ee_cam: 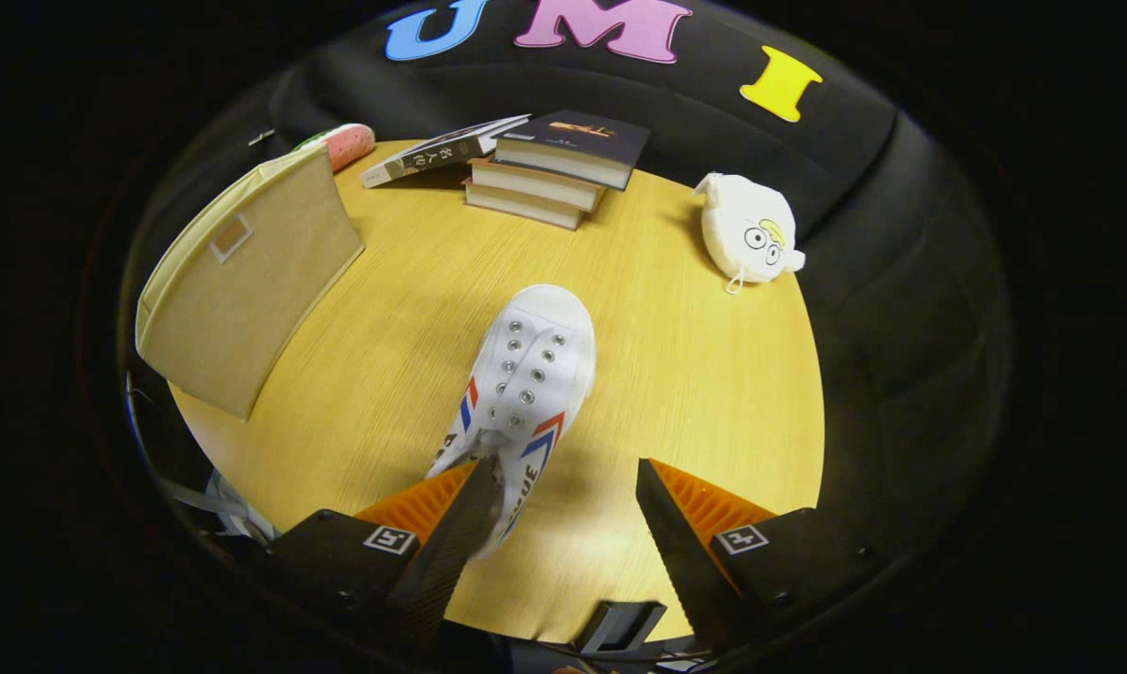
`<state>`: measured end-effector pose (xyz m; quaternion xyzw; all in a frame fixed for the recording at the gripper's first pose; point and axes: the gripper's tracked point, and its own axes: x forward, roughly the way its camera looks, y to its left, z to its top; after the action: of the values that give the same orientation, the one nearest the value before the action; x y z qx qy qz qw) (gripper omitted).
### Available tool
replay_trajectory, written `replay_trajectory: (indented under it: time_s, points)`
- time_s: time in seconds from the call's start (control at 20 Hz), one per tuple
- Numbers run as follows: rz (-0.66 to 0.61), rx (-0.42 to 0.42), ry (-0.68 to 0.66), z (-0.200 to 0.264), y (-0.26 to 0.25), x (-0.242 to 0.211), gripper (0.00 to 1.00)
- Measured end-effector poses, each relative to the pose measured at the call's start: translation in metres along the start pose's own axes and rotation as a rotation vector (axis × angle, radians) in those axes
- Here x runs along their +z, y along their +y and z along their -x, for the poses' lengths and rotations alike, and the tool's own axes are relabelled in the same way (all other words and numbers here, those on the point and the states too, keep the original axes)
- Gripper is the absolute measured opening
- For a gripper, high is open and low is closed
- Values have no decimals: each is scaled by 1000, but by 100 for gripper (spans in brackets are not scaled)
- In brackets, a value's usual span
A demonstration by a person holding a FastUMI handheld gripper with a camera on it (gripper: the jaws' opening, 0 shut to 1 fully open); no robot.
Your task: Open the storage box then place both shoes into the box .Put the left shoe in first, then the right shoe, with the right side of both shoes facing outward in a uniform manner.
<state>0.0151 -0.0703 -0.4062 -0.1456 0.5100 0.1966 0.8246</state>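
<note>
Pale wood-grain desk against a black cloth wall carries everything here, and the order runs down in size from it. Largest on it is the beige fabric storage box, standing at the desk's left edge; its flat panel faces the camera, and whether it is open I cannot tell from this angle. At the far edge sits a stack of books, with a loose book leaning beside it and a pink-and-green soft thing by the far left corner. A white plush toy lies near the far right edge.

Near the middle of the desk lies one white shoe with red and blue side stripes. Its long axis runs almost straight away from the gripper, toe far, heel near. The fingers stand wide apart, gripping nothing. The heel sits against the inner side of the left finger, while the right finger is well clear of it (so the shoe lies off-centre, toward the left). I judge the coming grasp needs a small shift left to straddle the heel, then a carry leftward to the box.
</note>
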Motion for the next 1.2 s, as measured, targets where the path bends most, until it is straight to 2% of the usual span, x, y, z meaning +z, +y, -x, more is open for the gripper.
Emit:
replay_trajectory:
  time_s: [0.15,0.3,0.4,0.5,0.6,0.65,0.7,0.8,0.85,1.0,1.2]
  points:
    - [12,-4,13,-21,-2,-6,99]
    - [-39,-43,-54,-26,-14,4,97]
    - [-76,-5,-27,-31,-9,1,97]
    - [-135,58,-11,-35,1,2,85]
    - [-173,112,-2,-38,13,5,56]
    - [-197,115,2,-37,14,4,43]
    - [-222,119,7,-37,14,4,35]
    - [-324,103,9,-33,5,5,24]
    - [-389,123,19,-37,7,4,9]
    - [-509,178,41,-28,8,11,5]
    - [-565,173,-15,4,9,34,5]
